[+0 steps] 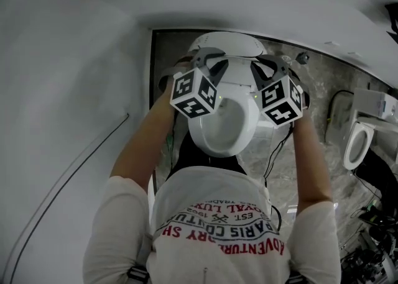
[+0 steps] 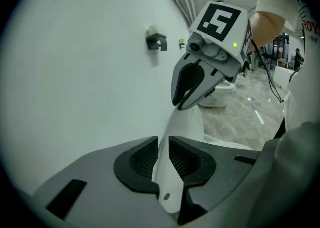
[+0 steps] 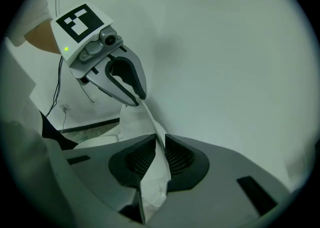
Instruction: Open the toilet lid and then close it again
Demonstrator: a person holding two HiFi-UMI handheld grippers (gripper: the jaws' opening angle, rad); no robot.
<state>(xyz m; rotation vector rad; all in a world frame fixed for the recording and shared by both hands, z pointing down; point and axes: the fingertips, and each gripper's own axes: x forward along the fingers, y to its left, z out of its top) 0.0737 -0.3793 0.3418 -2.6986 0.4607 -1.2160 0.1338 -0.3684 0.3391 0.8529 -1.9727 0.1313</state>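
The white toilet [image 1: 245, 115] stands against the wall with its seat ring down and its lid [image 1: 227, 43] raised at the back. Both grippers are at the lid's upper edge, the left gripper [image 1: 207, 60] on one side and the right gripper [image 1: 273, 65] on the other. In the left gripper view the lid [image 2: 187, 122] runs between the pads of the left gripper [image 2: 164, 147], which stand slightly apart around it. The right gripper [image 2: 181, 105] shows further along the same edge. In the right gripper view the right gripper [image 3: 159, 152] is shut on the lid [image 3: 135, 119], and the left gripper [image 3: 140, 100] is beyond it.
A white wall [image 1: 68, 71] curves along the left, with a small fixture [image 2: 156, 40] on it. Marble floor [image 1: 311, 71] lies to the right, with a second toilet [image 1: 357, 143] and cables there. The person's torso fills the lower part of the head view.
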